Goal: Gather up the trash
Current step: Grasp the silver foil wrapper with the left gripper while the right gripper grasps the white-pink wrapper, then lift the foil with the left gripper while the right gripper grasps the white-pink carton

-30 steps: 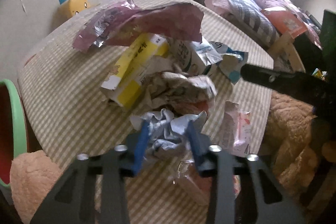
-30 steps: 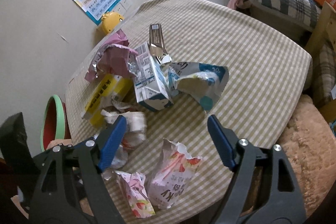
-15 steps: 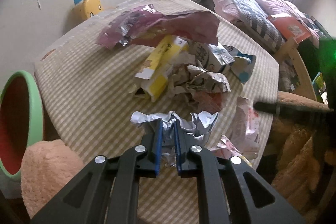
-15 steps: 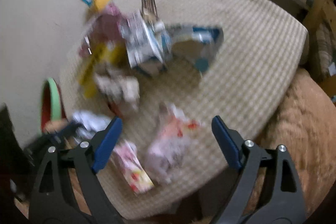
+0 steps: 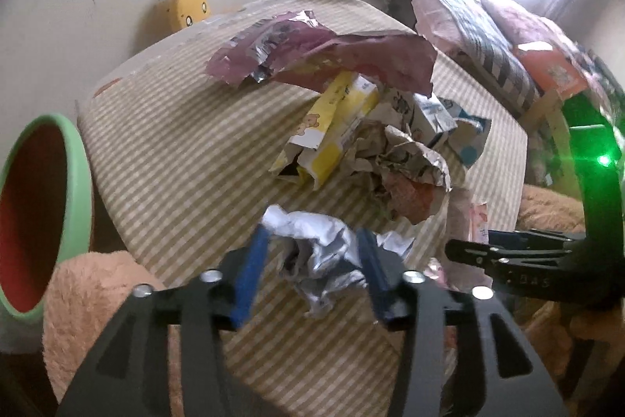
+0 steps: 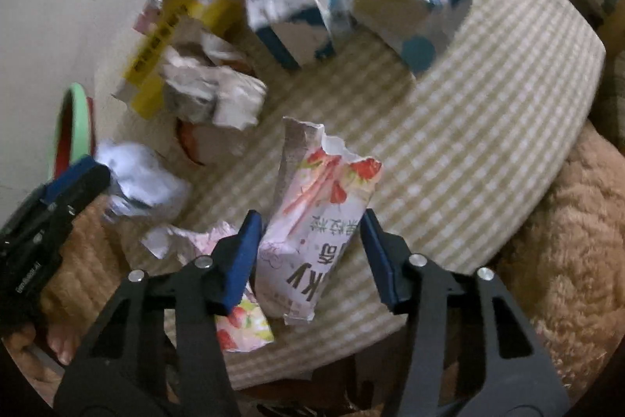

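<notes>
Trash lies on a round checked table: a purple wrapper, a yellow carton, crumpled paper, a blue-white carton. My left gripper is open, its blue pads on either side of a crumpled silver foil wrapper, which also shows in the right wrist view. My right gripper is open around a pink strawberry packet lying at the table's near edge. A second strawberry wrapper lies beside it.
A green-rimmed bin with a red inside stands left of the table. Brown plush cushions ring the table. A bed is at the back right, a yellow toy by the wall.
My left gripper, shut on the foil half a second ago, has opened and the foil sits between its pads. My right gripper has moved down and forward around the strawberry packet.
</notes>
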A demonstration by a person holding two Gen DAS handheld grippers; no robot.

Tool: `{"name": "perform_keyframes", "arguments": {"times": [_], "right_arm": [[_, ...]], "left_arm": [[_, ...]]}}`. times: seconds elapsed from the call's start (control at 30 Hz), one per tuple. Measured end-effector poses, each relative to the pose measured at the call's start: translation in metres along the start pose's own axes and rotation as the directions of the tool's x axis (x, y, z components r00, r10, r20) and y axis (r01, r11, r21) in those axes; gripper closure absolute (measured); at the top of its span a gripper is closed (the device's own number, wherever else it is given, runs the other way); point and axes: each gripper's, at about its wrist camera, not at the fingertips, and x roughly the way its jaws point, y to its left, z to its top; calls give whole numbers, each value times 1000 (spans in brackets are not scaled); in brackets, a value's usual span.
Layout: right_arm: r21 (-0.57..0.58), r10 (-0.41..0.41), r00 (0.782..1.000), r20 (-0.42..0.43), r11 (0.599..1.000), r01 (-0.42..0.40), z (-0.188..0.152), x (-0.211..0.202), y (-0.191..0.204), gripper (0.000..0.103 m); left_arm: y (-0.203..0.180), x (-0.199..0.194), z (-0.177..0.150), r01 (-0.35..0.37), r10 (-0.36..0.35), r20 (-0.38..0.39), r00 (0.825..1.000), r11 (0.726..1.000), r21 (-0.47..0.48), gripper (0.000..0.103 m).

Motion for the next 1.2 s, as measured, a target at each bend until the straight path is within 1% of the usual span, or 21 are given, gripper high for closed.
{"name": "perform_keyframes", "arguments": {"times": [0.03, 0.07, 0.13, 0.2, 0.33, 0.43, 0.47, 0.5, 0.53, 0.57, 0.63, 0.7, 0.77, 0.87, 1.0, 1.2], "right_arm": [[-4, 19, 999, 28, 1000, -18, 1, -5, 1, 53], [-5, 39, 998, 58, 999, -39, 2, -10, 2, 53], [3, 53, 995, 80, 999, -53, 3, -14, 1, 53], [15, 62, 995, 83, 998, -63, 3, -14, -1, 53], [18, 70, 993, 97, 997, -72, 2, -16, -2, 53], [21, 79, 991, 105, 996, -81, 4, -22, -7, 53], [22, 82, 991, 108, 996, -85, 4, -22, -8, 53], [22, 84, 990, 111, 996, -87, 7, -23, -10, 53], [21, 87, 990, 116, 996, -90, 9, -23, -8, 53], [19, 89, 988, 123, 996, -92, 9, -24, -8, 53], [15, 91, 987, 133, 995, -94, 11, -27, -10, 55], [16, 91, 986, 142, 995, -94, 12, -28, -11, 55], [17, 93, 984, 154, 995, -97, 12, -31, -14, 58], [14, 93, 982, 164, 995, -96, 11, -34, -14, 61], [0, 89, 983, 159, 996, -91, 11, -33, -11, 68], [9, 80, 986, 146, 997, -82, 12, -29, -11, 68]], "left_arm": [[1, 1, 0, 3, -4, -5, 1000, 1000, -16, 38], [2, 3, 1, 10, -10, -9, 1000, 1000, -30, 37], [1, 10, 0, 18, -19, -29, 999, 999, -39, 37], [-2, 19, -1, 14, -16, -53, 998, 999, -33, 37], [-7, 30, -2, 23, -25, -73, 997, 999, -28, 39], [-9, 32, -3, 21, -22, -71, 997, 1000, -17, 47], [-10, 31, -3, 19, -20, -65, 998, 1000, -13, 55], [-10, 30, -3, 10, -11, -57, 998, 1000, -7, 58], [-10, 28, -2, 6, -6, -50, 999, 1000, -4, 65], [-9, 27, -2, 7, -7, -45, 999, 1000, -6, 70], [-6, 25, -1, 12, -13, -46, 999, 1000, -16, 73], [-4, 23, -1, 13, -14, -44, 999, 1000, -23, 74], [-3, 20, -1, 8, -9, -34, 999, 1000, -25, 75], [-1, 10, 1, -3, 3, 0, 1000, 1000, -23, 75], [-3, -4, 4, -38, 38, 59, 998, 999, 2, 75], [-9, -22, 10, -80, 75, 136, 988, 996, 37, 75]]}}
